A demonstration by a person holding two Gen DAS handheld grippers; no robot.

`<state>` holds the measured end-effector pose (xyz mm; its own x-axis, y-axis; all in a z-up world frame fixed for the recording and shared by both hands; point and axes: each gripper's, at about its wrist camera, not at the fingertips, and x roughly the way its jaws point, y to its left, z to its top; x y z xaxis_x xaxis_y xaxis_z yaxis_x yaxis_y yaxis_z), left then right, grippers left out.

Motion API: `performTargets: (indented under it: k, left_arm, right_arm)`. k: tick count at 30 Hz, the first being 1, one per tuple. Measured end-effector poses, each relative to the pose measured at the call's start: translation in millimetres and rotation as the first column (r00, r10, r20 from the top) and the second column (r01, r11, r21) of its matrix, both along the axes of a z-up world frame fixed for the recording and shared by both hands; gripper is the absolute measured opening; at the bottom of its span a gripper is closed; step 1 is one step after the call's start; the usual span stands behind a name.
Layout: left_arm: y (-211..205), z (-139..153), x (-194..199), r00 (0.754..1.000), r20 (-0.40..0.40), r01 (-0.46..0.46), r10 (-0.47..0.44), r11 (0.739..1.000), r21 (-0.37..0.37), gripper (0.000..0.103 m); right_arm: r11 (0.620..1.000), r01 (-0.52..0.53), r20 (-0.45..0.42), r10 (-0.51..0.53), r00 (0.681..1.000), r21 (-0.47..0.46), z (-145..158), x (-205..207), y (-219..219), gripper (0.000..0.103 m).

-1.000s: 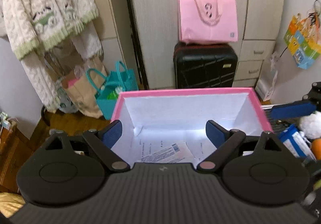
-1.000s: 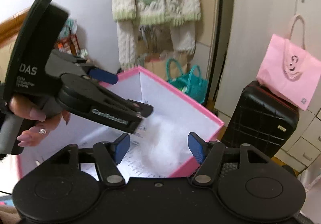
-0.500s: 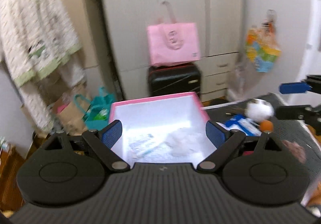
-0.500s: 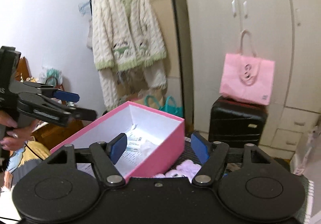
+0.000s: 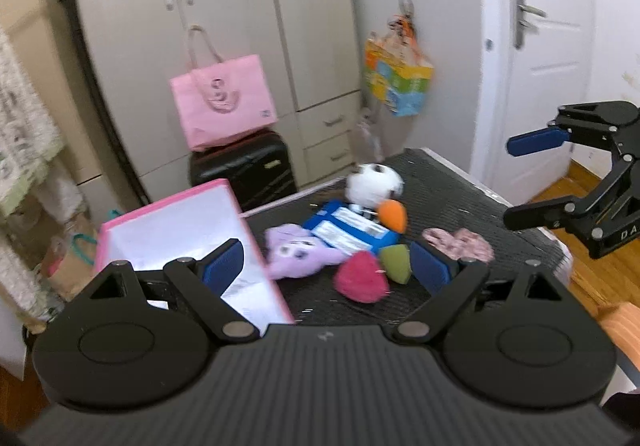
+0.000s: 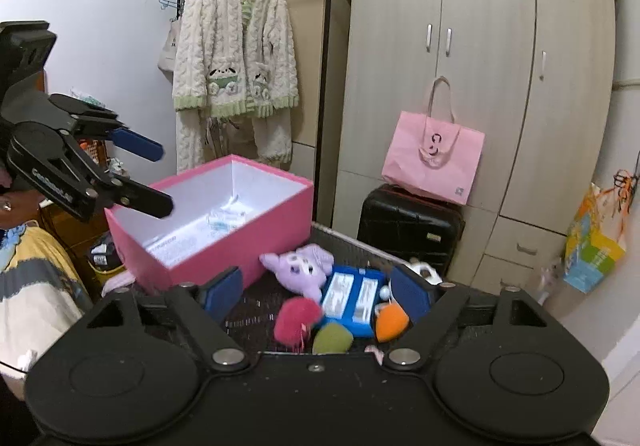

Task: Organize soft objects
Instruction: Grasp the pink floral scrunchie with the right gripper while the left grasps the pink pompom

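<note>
Both my hands are empty right now: left gripper (image 5: 326,266) spread wide, right gripper (image 6: 316,286) just opened up. Pile of plushies on the counter (image 5: 448,202) around 12 o'clock. I'd grab the purple plush (image 6: 300,266) first, squeezing mid-body. Pink box (image 6: 256,234) at 10 o'clock holds just some paper slips.

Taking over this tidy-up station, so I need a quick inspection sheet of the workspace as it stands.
Surface: dark woven table, partly covered.
Job's things: purple plush, red, green and orange soft pieces, white plush lie outside the pink box.
Clutter: blue packet.
Grippers: left gripper open, empty; right gripper jaws just opening, empty.
Cables: nothing seen.
Surroundings: wardrobe, black suitcase, pink bag, hanging cardigan.
</note>
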<state>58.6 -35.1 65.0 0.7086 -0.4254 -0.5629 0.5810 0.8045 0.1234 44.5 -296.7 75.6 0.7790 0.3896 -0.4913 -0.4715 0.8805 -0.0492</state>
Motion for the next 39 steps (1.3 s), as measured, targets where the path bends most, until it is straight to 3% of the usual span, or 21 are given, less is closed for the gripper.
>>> performTargets:
  k: [7, 13, 20, 27, 35, 38, 39]
  left_arm:
    - [-45, -40, -3, 0.999, 0.011, 0.032, -0.032, 0.999, 0.002, 0.089]
    - [-70, -77, 17, 1.0, 0.016, -0.019, 0.018, 0.999, 0.032, 0.088]
    - [-86, -112, 43, 0.998, -0.004, -0.062, 0.062, 0.998, 0.031, 0.087]
    - [-91, -138, 67, 0.991, -0.019, -0.13, 0.13, 0.991, 0.03, 0.081]
    - [-83, -157, 85, 0.979, -0.112, -0.175, 0.171, 0.984, -0.028, 0.066]
    - [-83, -159, 85, 0.977, -0.084, -0.197, 0.194, 0.98, -0.022, 0.066]
    - [-83, -159, 85, 0.976, -0.077, -0.205, 0.203, 0.979, -0.018, 0.066]
  right_arm:
    - [0.997, 0.018, -0.036, -0.016, 0.999, 0.075, -45, -2, -20, 0.085]
    - [0.993, 0.058, -0.098, -0.048, 0.994, 0.102, -97, 16, -26, 0.085]
    - [0.988, 0.1, -0.132, -0.084, 0.988, 0.119, -136, 50, -34, 0.085]
    - [0.991, 0.12, -0.154, -0.109, 0.982, 0.062, -163, 69, -36, 0.085]
    - [0.959, 0.199, -0.213, -0.155, 0.965, 0.201, -176, 73, -56, 0.085]
    - [0.962, 0.219, -0.203, -0.185, 0.962, 0.161, -176, 71, -52, 0.064]
    - [0.964, 0.221, -0.195, -0.19, 0.962, 0.149, -176, 69, -51, 0.052]
